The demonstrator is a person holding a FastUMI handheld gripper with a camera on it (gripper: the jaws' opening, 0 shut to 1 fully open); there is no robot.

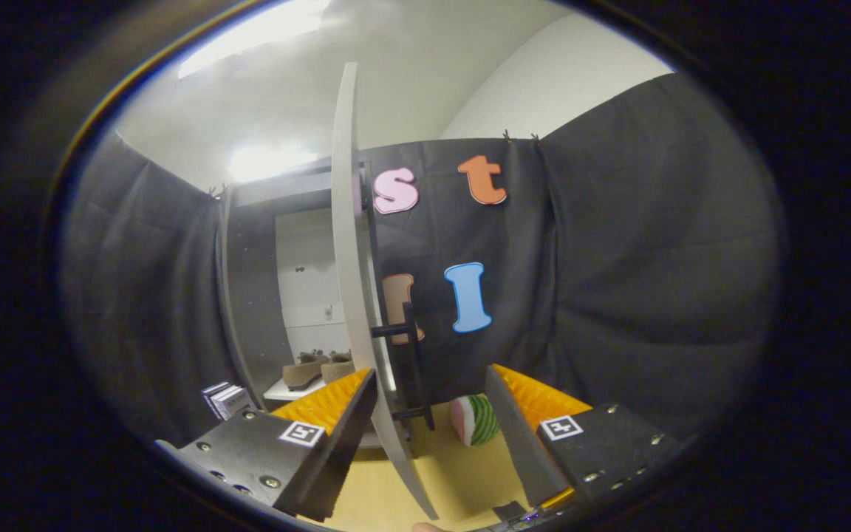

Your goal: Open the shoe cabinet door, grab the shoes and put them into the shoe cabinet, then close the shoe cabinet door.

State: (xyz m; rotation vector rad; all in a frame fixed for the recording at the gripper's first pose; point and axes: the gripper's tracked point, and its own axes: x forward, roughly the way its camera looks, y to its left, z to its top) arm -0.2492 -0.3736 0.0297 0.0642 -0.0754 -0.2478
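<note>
Tool [431,403] spread wide, gripping nothing, door [351,281] edge-on between fingers. Shoes [315,369] already shelved inside cabinet [248,295], far left. Door judged stiff, light-swinging; best taken by handle [412,366].

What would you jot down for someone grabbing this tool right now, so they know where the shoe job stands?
Tool: open, holding nothing; the cabinet door stands edge-on between its fingers, with the dark door handle just ahead.
Shoes: a tan pair already on a shelf inside the shoe cabinet, beyond the door.
Done: door opened, shoes in.
Left: swing the door shut, probably by pushing its edge or pulling the handle.
Also there: a watermelon-slice toy on the floor past the door.
</note>
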